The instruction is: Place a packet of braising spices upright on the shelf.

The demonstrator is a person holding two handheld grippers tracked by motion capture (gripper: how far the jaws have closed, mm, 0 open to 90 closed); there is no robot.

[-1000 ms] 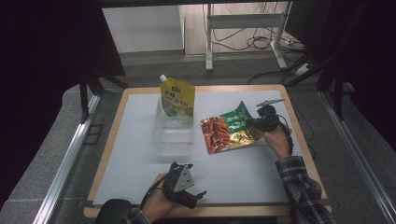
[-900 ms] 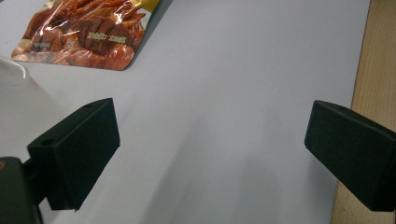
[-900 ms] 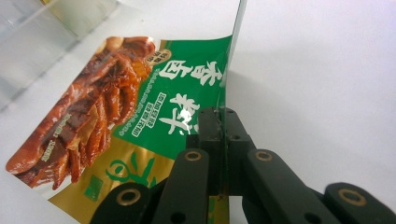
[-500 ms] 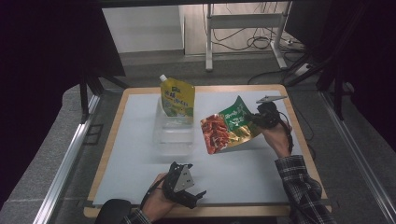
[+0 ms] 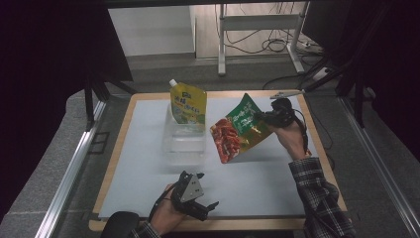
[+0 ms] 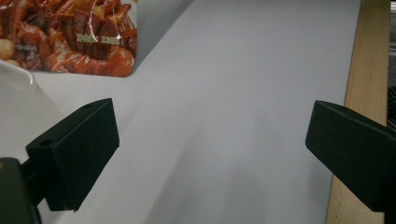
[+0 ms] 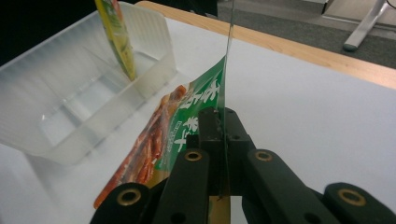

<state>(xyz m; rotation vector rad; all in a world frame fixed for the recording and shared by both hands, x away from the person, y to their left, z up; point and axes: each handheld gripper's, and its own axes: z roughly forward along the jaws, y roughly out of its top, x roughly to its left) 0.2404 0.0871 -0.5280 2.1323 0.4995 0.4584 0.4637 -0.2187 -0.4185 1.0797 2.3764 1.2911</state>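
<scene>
A green and red snack pouch [image 5: 238, 129] hangs tilted above the white mat, clamped at its top edge by my right gripper [image 5: 262, 117], which is shut on it. The right gripper view looks along the pouch [image 7: 187, 126] edge-on, pinched between the closed jaws. A yellow spouted pouch [image 5: 188, 105] stands upright in the far end of a clear plastic bin [image 5: 184, 140], seen also as the bin [image 7: 79, 107] with the yellow pouch [image 7: 116, 37] leaning in it. My left gripper [image 5: 205, 208] rests open near the mat's front edge with nothing between its jaws; the held pouch [image 6: 70, 37] shows ahead of it.
The white mat [image 5: 148, 163] lies on a wooden board [image 5: 322, 158] with raised edges all round. Metal rails [image 5: 69, 168] run along the left, and stand legs and cables [image 5: 267, 39] sit behind the table.
My right gripper has lifted the green and red pouch off the mat, so it now hangs tilted higher. The left gripper has stayed put.
</scene>
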